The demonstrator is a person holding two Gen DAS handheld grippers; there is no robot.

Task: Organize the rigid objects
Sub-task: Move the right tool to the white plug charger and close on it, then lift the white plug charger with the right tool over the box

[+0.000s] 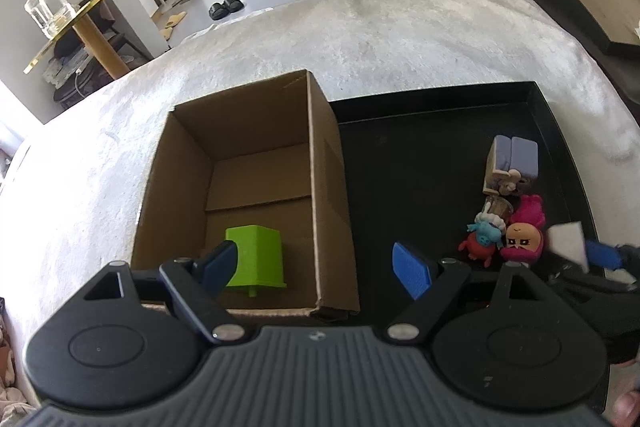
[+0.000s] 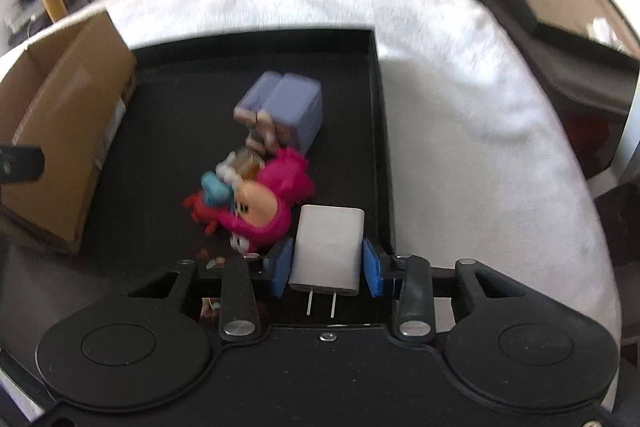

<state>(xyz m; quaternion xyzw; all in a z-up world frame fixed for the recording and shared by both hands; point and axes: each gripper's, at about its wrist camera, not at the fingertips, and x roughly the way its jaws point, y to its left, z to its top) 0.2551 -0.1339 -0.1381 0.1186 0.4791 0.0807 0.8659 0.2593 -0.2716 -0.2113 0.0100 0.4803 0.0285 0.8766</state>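
Step in hand: the white plug adapter (image 2: 326, 253) is pinched by the jaws of the right gripper (image 2: 326, 263) at the near right corner of the black tray (image 2: 374, 115); judged as the pick-up before a carry to the cardboard box (image 1: 320, 187).
Right jaws: closed on the adapter's two side faces, the blue pads (image 2: 282, 267) flat against it, the two prongs pointing back toward the camera.
Left jaws: spread wide on the left gripper (image 1: 320, 269), nothing between them, held above the near wall of the box.
Doing it well: the adapter should be lifted straight up before any sideways travel, so the tray rim just beside it is cleared; the smooth casing may slip, so the pinch should be kept square.
Already sorted: a green block (image 1: 258, 253) lies on the box floor.
Around: the pink plush figure (image 2: 260, 213) lies touching or just beside the adapter's left edge, with a red and blue toy (image 2: 208, 201) beyond it and a lilac block set (image 2: 286, 107) further back.
In the way: the plush could be dragged along; the box's tall right wall stands between tray and box floor.
Surface: a white fleecy bed cover (image 1: 400, 35) carries tray and box.
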